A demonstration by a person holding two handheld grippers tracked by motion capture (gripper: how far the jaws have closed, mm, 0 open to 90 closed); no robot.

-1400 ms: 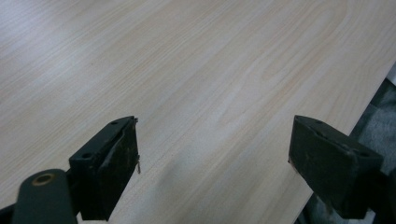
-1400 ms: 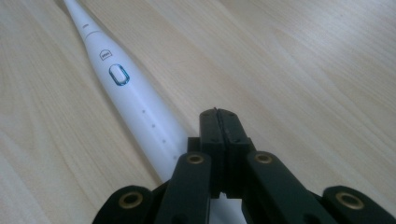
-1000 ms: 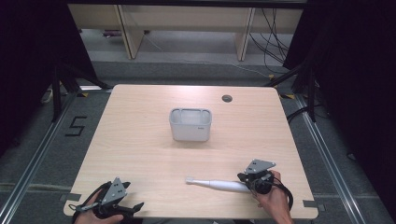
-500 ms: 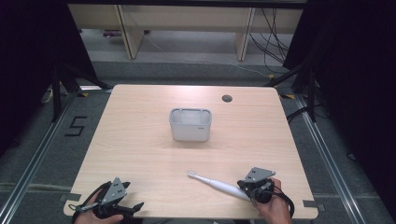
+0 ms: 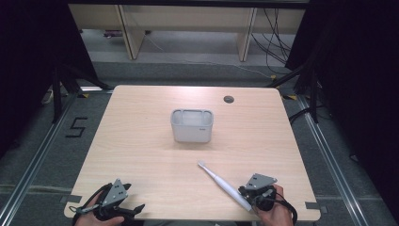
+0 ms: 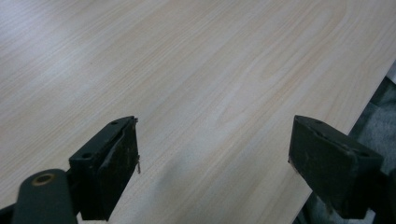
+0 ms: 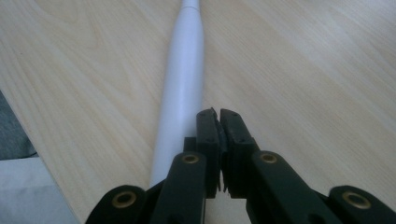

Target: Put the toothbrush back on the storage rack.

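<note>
Now, toothbrush (image 5: 222, 183): swung from crosswise to angled, head aimed toward the grey holder (image 5: 192, 125).
Right gripper (image 7: 218, 116): jaws pressed together, nudging beside the handle, nothing clamped.
Left gripper (image 6: 212, 154): wide apart, idle.
Meaning: alignment done by pushing; pickup awaited.

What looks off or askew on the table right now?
The electric toothbrush lies flat and diagonal on the table, outside the upright grey holder. The right gripper is shut beside its handle, not around it.
</note>
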